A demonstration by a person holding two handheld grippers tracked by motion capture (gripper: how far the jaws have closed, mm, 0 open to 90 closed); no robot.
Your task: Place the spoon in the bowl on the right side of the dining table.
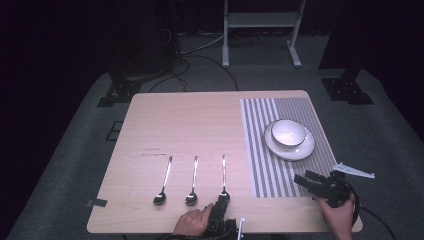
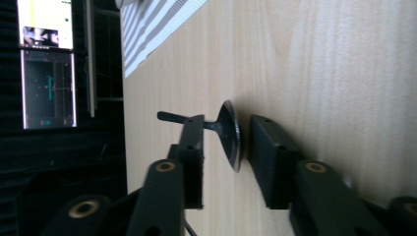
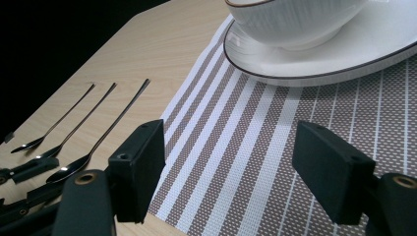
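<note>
Spoon, right of row [image 1: 223,182]: laid on the bare wood of the surface [image 1: 200,125], bowl toward the near edge, handle pointed away; its bowl is bracketed by the jaws of the left tool [image 1: 220,206]. In the left gripper view the spoon bowl [image 2: 231,135] is seen edge-on in the gap between the two jaws, with the handle run past one jaw; contact with either jaw cannot be told.
Spoon, middle of row [image 1: 193,181]: laid parallel to the first, just beside it, apart from both tools.
Spoon, left of row [image 1: 163,182]: laid parallel, bowl toward the near edge, handle tilted slightly right.
Left tool: held low at the near edge of the surface by the left hand [image 1: 192,222]; jaws spread, nothing pinched.
Right tool [image 1: 312,181]: held by the right hand [image 1: 340,212] at the near right corner, over the edge of the placemat; jaws spread wide, nothing between them but the mat, as seen in the right gripper view [image 3: 226,172].
Placemat [image 1: 270,150]: striped grey and white, laid on the right part of the surface.
Plate [image 1: 300,149]: white with a dark rim line, set on the placemat.
Bowl [image 1: 288,132]: white, ribbed outside, set on the plate.
Tape piece [image 1: 96,203]: dark, stuck at the near left corner of the surface.
</note>
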